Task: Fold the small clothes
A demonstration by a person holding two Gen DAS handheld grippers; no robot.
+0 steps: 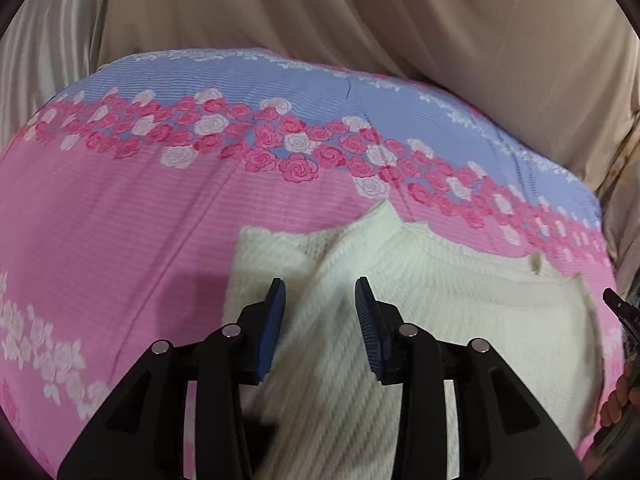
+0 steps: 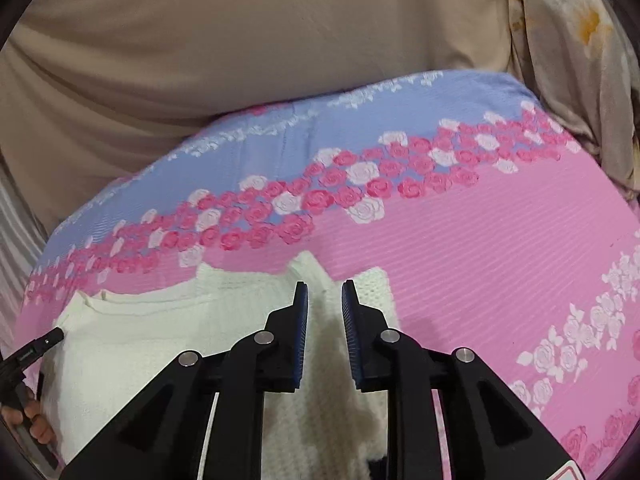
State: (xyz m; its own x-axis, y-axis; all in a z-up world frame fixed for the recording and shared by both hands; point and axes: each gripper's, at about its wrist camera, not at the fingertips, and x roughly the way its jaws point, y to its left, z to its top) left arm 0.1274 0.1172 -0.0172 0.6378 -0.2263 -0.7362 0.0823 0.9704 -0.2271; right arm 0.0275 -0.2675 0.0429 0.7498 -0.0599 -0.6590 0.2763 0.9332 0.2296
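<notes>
Left gripper (image 1: pixel 320 292) and right gripper (image 2: pixel 325 294) both released, jaws apart over white knit sweater (image 1: pixel 400 320) on pink rose bedspread (image 1: pixel 120 220).

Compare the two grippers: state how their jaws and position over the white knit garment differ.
The left gripper has its jaws spread wide; the right gripper has them nearly parallel with a narrower gap. Each sits near an opposite side of the white knit garment. Both are open, gripping nothing, over the garment on the pink floral sheet.
</notes>
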